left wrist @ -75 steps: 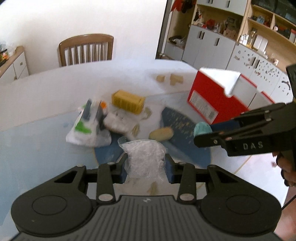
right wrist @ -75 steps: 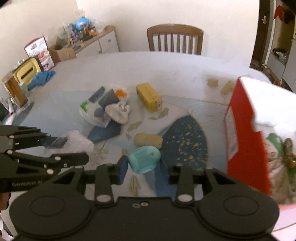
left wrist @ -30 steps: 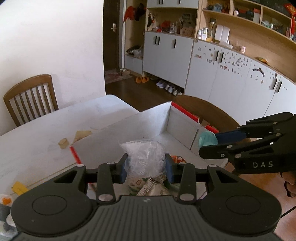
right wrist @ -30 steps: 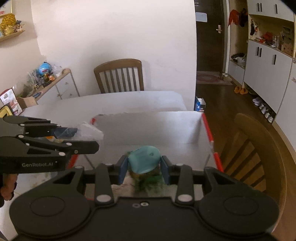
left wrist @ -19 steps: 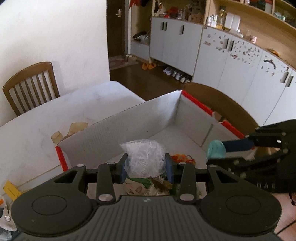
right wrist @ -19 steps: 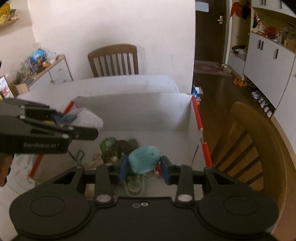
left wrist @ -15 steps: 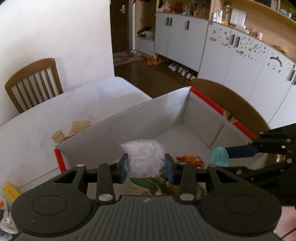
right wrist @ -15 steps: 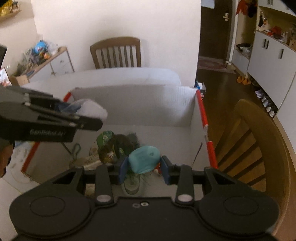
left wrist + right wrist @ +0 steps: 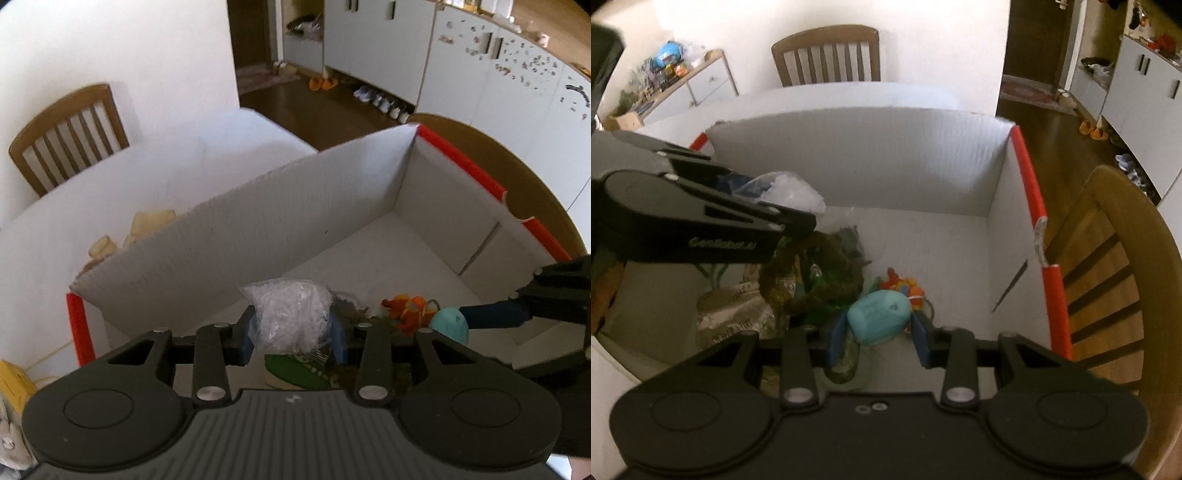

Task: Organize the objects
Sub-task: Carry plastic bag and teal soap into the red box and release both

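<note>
Left wrist view: left gripper (image 9: 293,334) clamps a clear plastic bag (image 9: 291,319) above the white box (image 9: 258,221) on the white counter (image 9: 166,173). Right gripper (image 9: 879,332) grips a teal object (image 9: 879,315) inside that box. Wooden chair (image 9: 827,55), white cabinets (image 9: 480,66) and dark floor (image 9: 314,107) surround.

A crinkled clear plastic bag (image 9: 291,317) and a smooth, matt teal plastic case (image 9: 880,316) above a white corrugated cardboard box (image 9: 258,236) with glossy red edging; slatted wooden chairs (image 9: 1108,266), a polished wood floor (image 9: 306,107) and matt black gripper bodies surround it.
</note>
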The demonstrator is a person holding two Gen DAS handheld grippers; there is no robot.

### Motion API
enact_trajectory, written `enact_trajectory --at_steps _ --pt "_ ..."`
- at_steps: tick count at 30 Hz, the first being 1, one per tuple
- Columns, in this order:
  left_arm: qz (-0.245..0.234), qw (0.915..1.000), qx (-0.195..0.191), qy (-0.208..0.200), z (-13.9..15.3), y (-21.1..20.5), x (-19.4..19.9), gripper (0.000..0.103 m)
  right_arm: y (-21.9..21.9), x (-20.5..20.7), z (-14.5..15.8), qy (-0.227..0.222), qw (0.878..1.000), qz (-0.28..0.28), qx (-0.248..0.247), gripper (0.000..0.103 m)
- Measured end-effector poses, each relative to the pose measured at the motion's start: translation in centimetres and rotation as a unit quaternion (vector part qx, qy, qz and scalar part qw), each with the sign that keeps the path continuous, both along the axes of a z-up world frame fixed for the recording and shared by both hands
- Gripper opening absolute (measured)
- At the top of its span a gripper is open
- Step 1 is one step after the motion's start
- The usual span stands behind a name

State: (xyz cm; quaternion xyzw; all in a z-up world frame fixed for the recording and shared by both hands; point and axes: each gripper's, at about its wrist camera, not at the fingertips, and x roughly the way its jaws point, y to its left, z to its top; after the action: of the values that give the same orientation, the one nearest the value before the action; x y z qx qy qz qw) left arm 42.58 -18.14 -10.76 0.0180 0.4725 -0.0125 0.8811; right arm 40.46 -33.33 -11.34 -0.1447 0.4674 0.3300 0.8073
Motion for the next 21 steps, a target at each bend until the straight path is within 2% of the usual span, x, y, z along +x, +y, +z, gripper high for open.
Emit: enact_trajectory --at_steps 12,13,16,17,21 --pt "0.004 0.9991 -0.011 0.041 -1.0 0.1 1.2 0.041 0.8 0.2 -1.3 0.012 1.0 0.008 -0.009 0.037" --pt "0.007 0.999 -0.011 0.042 -0.9 0.1 1.2 0.045 0.9 0.1 -1.3 0.012 1.0 0.009 -0.011 0.037" --pt "0.013 0.9991 -0.013 0.038 -0.7 0.2 0.9 0.066 0.5 0.2 -1.3 0.013 1.0 0.01 -0.009 0.04" --pt "0.014 0.9993 -0.014 0.033 -0.5 0.2 0.7 0.068 0.3 0.3 -1.1 0.013 1.0 0.009 -0.007 0.041" --pt "0.018 0.9993 -0.02 0.025 -0.1 0.1 0.4 0.068 -0.1 0.3 -0.9 0.013 1.0 0.004 0.0 0.047"
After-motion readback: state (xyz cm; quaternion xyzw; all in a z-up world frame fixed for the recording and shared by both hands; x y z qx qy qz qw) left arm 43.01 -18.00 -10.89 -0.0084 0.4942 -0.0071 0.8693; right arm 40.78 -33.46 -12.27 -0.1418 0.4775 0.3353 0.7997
